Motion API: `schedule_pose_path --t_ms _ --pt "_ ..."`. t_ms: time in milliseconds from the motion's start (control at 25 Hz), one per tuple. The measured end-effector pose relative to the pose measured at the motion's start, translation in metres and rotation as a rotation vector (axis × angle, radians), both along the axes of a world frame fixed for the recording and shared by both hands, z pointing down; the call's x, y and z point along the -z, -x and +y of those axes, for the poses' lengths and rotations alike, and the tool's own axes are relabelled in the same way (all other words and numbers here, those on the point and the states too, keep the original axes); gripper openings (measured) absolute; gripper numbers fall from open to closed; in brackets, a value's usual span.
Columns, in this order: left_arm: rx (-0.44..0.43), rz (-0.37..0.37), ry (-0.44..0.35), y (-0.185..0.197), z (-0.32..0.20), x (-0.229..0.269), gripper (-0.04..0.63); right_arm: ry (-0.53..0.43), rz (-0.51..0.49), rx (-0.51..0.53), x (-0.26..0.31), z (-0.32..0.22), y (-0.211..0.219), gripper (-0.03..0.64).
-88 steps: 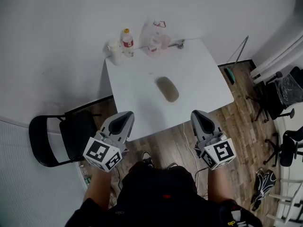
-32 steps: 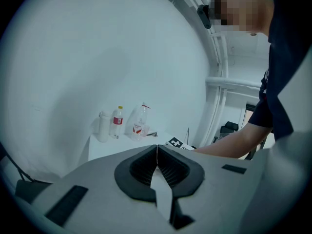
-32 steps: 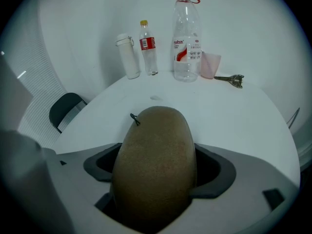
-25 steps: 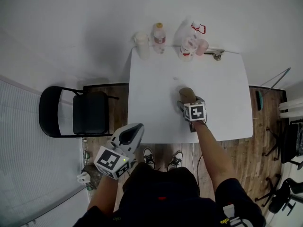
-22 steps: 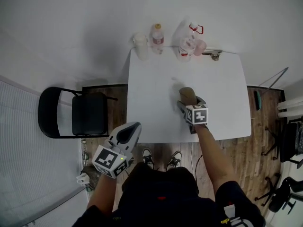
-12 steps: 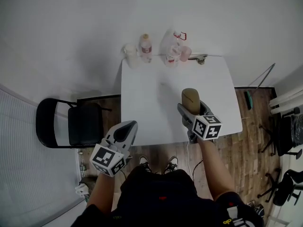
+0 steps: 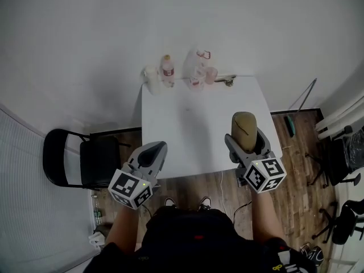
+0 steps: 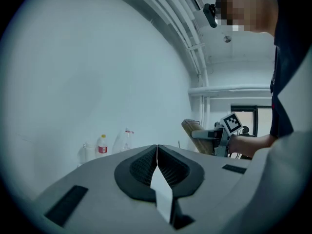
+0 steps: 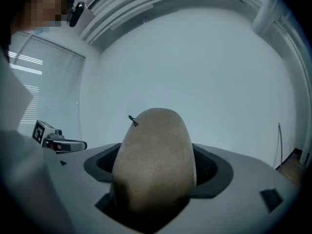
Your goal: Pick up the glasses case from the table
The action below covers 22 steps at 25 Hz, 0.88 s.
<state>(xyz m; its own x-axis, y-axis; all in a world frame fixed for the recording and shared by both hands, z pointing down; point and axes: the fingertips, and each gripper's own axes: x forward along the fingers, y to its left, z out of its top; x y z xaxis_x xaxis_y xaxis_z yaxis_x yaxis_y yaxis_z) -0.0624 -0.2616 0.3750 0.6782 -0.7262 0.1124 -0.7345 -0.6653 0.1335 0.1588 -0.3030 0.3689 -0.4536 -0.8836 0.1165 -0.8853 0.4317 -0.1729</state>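
Observation:
The tan glasses case is off the white table, held up in the air over the table's near right corner. My right gripper is shut on the glasses case, which fills the space between the jaws and points up toward the wall. The case also shows far off in the left gripper view. My left gripper hangs near the table's near left edge, shut with nothing between its pads.
A bottle with a red label, a white cup, a clear plastic bag and a small pink cup stand along the table's far edge by the wall. A black chair is at the left, and office chairs at the right.
My right gripper closed on the case on the table and has lifted it up and back toward me. The left gripper has stayed low at my left side.

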Motion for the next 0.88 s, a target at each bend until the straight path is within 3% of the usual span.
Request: schedule_pose_path --t_ms 400,880 --pt "-0.039 0.020 -0.098 -0.015 0.017 0.053 0.021 -0.112 0.011 0.017 0.047 0.041 -0.003 0.416" --pt "-0.029 0.011 -0.094 -0.018 0.020 0.057 0.021 -0.164 0.060 0.031 0.065 0.048 0.000 0.416"
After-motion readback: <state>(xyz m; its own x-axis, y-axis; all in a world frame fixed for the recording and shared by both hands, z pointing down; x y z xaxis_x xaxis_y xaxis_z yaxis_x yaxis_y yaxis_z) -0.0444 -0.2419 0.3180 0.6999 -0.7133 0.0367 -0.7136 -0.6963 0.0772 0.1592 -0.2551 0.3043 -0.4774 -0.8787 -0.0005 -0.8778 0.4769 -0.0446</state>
